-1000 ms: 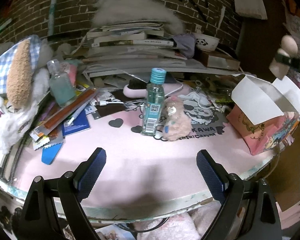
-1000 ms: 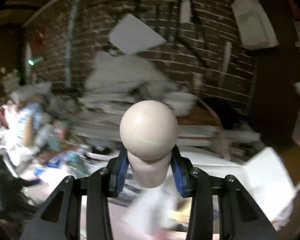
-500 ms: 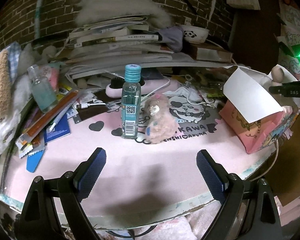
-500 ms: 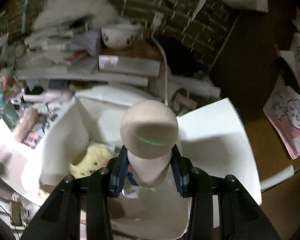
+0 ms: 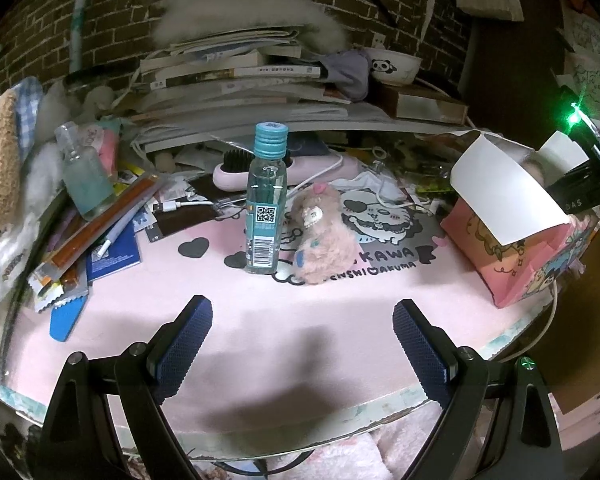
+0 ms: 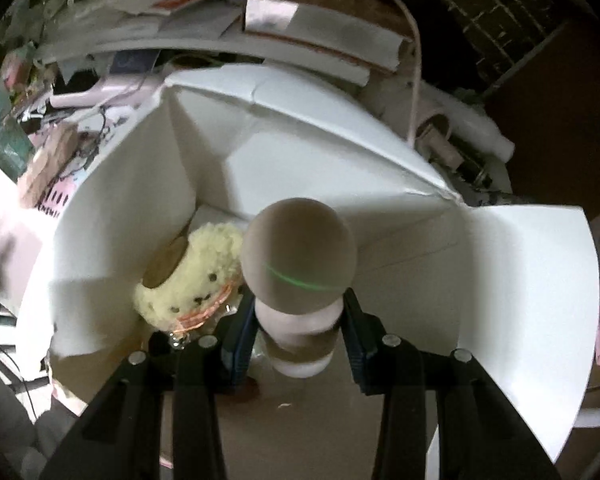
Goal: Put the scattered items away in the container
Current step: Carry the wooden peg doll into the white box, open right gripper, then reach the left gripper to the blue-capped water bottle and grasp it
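Brick walling stood behind a cluttered bench [image 5: 340,344] covered by a pink cartoon-printed mat, with a heap of stacked books and papers [image 5: 236,80] at twelve o'clock in the left wrist view. At the mat's centre a clear bottle of teal liquid with a ribbed blue cap [image 5: 266,204] stood upright, a fluffy pink plush toy [image 5: 320,236] just beside it at three o'clock. An open pink cartoon-printed box with white flaps [image 5: 516,264] sat at the bench's three o'clock edge. The left gripper [image 5: 300,344] hung over bare mat at six o'clock, its blue pads spread wide and empty. The right gripper [image 6: 298,340] pinched the neck of a beige round-headed mushroom-shaped object [image 6: 298,252] above the box's white interior [image 6: 400,184], pointing steeply down. Inside, at nine o'clock of that object, lay a pale yellow fuzzy plush bear [image 6: 196,276].
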Available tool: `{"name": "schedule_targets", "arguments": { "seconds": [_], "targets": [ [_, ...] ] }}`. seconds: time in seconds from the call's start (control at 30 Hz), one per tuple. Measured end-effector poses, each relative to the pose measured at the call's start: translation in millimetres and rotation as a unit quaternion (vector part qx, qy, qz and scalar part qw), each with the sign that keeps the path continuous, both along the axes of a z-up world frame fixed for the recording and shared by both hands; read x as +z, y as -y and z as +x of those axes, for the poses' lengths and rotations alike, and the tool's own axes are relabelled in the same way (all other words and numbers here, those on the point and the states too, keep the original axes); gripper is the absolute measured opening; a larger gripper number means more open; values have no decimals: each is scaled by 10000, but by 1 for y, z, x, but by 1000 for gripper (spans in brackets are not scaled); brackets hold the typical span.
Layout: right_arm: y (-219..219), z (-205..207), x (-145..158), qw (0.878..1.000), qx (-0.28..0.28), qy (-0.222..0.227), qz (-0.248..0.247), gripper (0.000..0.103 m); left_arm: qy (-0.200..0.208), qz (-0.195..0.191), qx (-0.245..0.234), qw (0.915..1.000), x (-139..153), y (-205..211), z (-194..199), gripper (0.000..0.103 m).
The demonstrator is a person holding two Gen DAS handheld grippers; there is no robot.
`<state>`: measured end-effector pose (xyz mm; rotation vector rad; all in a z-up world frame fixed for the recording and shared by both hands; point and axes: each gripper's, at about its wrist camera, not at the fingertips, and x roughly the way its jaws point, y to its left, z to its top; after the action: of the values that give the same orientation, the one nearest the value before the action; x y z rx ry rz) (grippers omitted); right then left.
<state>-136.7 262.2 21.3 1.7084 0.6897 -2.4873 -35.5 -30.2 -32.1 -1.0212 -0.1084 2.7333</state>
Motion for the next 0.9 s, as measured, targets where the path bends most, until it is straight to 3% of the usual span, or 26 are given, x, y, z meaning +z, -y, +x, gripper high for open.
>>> {"name": "schedule_targets", "arguments": {
  "seconds": [0.17, 0.43, 0.63, 0.73, 0.83, 0.9],
  "targets": [
    [0, -2, -5, 9999, 18, 149, 46, 37, 27, -22, 16, 10000, -1, 0, 0, 91],
    [2, 4, 10, 9995, 7, -325, 1, 37, 17, 39, 164, 9999, -6, 6, -5, 91],
    [14, 31, 42, 9895, 88, -1412, -278, 39, -63, 116, 328, 9994, -10, 14, -10, 90],
    [28, 51, 64, 9747, 391, -2040, -819, 54, -53, 241, 426, 9988, -12, 20, -15, 90],
    [50, 70, 71, 9605, 768, -2430, -1116, 58, -95, 349, 465, 9983, -13, 23, -18, 79],
    [68, 80, 68, 9547, 1039, -2490, -1258, 59, -39, 348, 469, 9983, -14, 23, -23, 64]
  ]
}}
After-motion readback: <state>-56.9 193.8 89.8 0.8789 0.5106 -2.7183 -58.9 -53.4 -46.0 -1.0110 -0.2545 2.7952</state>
